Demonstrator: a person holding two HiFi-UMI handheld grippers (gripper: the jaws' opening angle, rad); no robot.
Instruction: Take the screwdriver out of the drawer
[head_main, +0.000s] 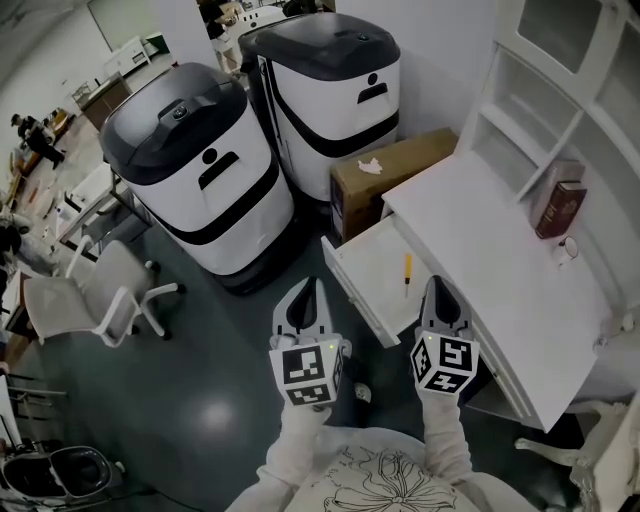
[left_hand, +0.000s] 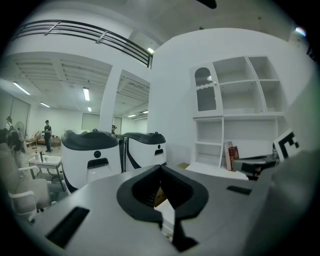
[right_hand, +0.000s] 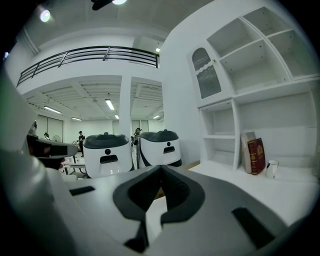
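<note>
A white drawer (head_main: 347, 283) stands pulled out of the white desk (head_main: 500, 270). In it lies a thin screwdriver (head_main: 407, 273) with a yellow handle, pointing away from me. My left gripper (head_main: 312, 284) hovers over the floor just left of the drawer's front, its jaws shut and empty. My right gripper (head_main: 438, 282) hangs just right of the drawer, over the desk's front edge, also shut on nothing. In the left gripper view the left gripper (left_hand: 160, 167) shows its tips meeting, and in the right gripper view the right gripper (right_hand: 161, 167) does too. The screwdriver lies between the two grippers, slightly ahead of them.
Two big white-and-black machines (head_main: 195, 170) (head_main: 325, 80) stand left of the desk, and a cardboard box (head_main: 390, 175) sits beside the drawer. Red books (head_main: 558, 205) and a cup (head_main: 567, 248) rest on the desk under white shelves (head_main: 560, 60). A white office chair (head_main: 105, 290) is at left.
</note>
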